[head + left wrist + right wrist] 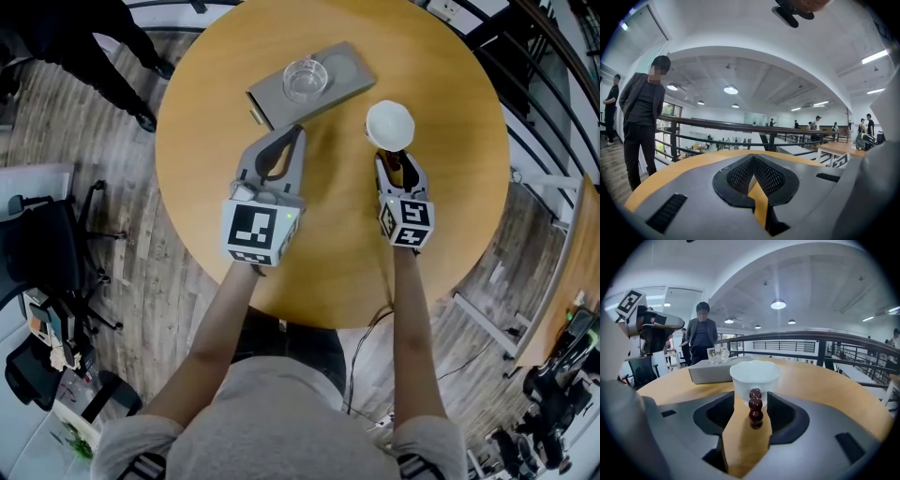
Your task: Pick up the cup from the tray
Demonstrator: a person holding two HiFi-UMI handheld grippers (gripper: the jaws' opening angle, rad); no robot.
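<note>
White cup (389, 124) sits at 12 o'clock of right gripper (395, 164), jaws apart around its beaded handle (755, 409); best backed straight toward 6 o'clock without clipping it; left gripper (295, 136) closed, empty

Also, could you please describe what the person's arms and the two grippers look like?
Both the left gripper and the right gripper are grey, with curved tongs lined with black pads. Each carries a cube of black-and-white square markers. The person wears a light grey short-sleeved top.
</note>
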